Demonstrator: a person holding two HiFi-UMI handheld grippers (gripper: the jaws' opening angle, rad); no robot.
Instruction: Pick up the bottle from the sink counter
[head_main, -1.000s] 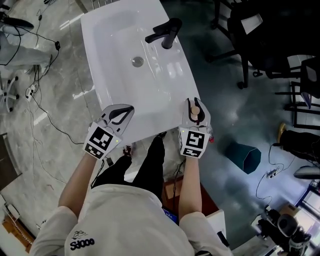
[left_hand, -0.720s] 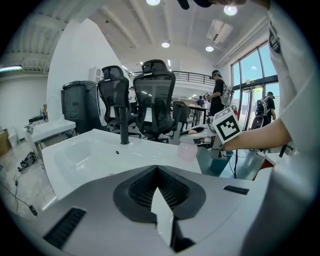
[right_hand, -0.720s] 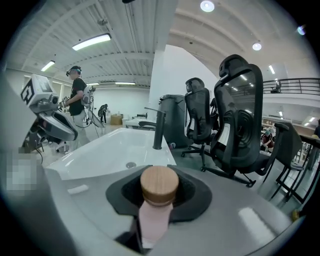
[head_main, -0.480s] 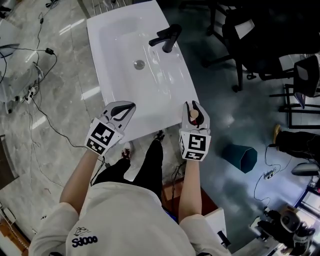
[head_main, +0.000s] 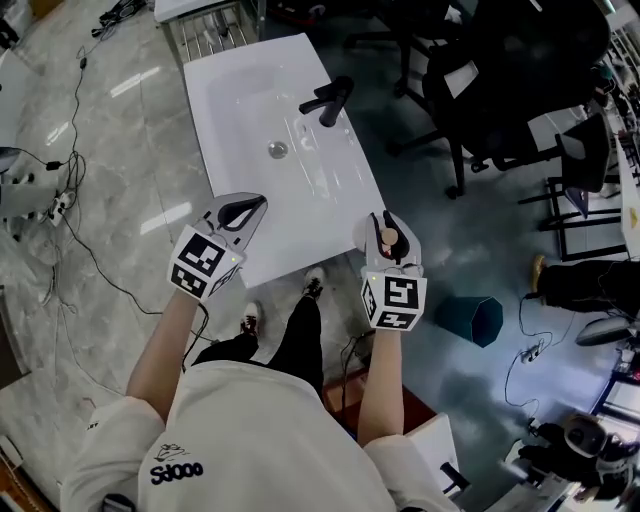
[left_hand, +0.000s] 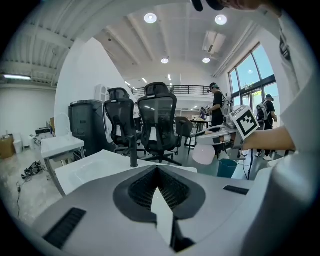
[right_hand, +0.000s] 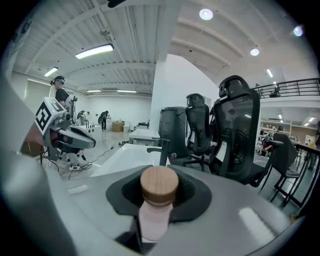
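Observation:
A small pale pink bottle (head_main: 385, 238) with a round wooden cap stands upright between the jaws of my right gripper (head_main: 388, 222), which is shut on it; in the right gripper view the bottle (right_hand: 152, 220) fills the middle and its cap reaches the jaw tips. It hangs in the air off the near right corner of the white sink counter (head_main: 300, 215). My left gripper (head_main: 255, 205) hovers over the counter's near left edge, shut with nothing in it. The black faucet (head_main: 330, 100) stands at the basin's right side.
Black office chairs (head_main: 500, 90) stand to the right of the sink. A teal bin (head_main: 470, 320) sits on the dark floor near my right arm. Cables (head_main: 80, 220) trail over the marble floor on the left. A wire rack (head_main: 205, 30) stands behind the sink.
Both grippers have risen away from the counter's near edge, the right one carrying the bottle up with it. The sink now looks smaller and farther below.

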